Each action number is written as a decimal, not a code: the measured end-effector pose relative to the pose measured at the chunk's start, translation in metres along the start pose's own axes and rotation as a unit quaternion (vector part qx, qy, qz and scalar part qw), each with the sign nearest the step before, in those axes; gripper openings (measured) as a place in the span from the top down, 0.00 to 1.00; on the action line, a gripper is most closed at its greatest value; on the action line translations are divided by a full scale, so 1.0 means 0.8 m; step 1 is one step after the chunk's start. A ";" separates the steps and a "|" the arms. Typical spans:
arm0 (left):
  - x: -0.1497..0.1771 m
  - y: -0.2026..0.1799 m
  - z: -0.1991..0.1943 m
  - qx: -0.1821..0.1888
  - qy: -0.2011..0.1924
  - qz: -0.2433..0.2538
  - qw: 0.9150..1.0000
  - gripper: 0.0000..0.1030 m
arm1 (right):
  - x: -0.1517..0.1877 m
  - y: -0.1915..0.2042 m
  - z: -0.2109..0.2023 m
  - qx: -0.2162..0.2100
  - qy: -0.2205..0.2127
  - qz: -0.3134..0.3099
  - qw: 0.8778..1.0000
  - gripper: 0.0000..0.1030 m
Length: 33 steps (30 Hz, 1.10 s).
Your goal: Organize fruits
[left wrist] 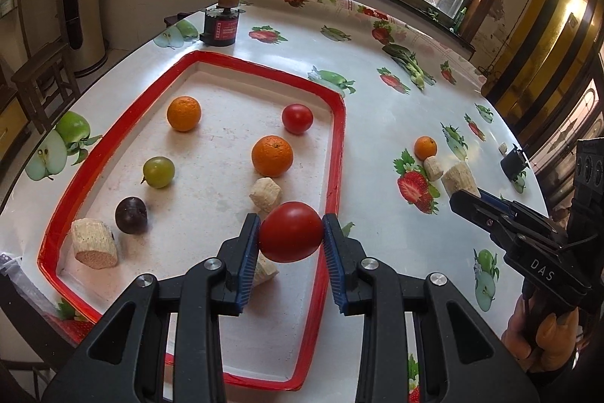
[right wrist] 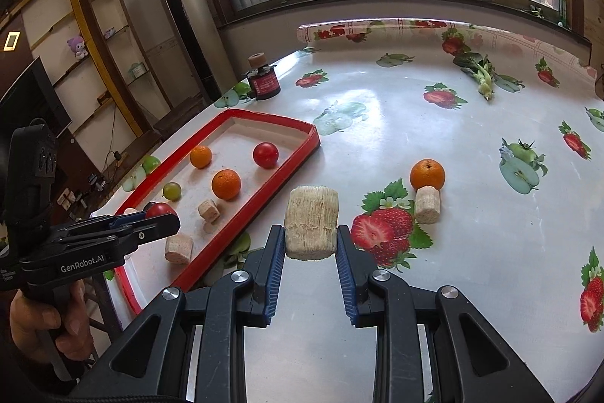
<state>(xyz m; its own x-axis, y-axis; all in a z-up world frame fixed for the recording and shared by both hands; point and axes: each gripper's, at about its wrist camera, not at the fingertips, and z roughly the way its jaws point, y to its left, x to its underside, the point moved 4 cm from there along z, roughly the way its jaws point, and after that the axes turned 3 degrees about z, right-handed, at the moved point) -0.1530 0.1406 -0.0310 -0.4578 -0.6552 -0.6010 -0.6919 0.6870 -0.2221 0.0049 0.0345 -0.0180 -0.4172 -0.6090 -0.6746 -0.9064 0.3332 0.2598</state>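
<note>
My left hand-held gripper clamped on a red tomato above the red tray's near edge, my right hand-held gripper pinching a beige block over the worktop, both angled downward

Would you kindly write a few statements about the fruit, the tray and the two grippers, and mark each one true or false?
1. The left gripper holds a red tomato. True.
2. The right gripper is empty. False: it is shut on a beige block.
3. Two oranges lie in the red tray. True.
4. The small orange outside the tray sits alone. False: a beige cylinder touches it.
5. The dark plum lies on the tablecloth. False: it is in the tray.
</note>
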 end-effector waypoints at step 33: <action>-0.018 0.072 0.016 -0.029 0.000 -0.036 0.999 0.70 | -0.036 0.078 0.094 -0.033 0.035 -0.055 0.997 0.74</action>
<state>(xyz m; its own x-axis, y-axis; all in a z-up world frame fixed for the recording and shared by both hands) -0.1789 0.1935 -0.0454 -0.4057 -0.7025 -0.5847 -0.7541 0.6188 -0.2202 -0.0349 0.1271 -0.0348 -0.3171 -0.6892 -0.6515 -0.9482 0.2154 0.2336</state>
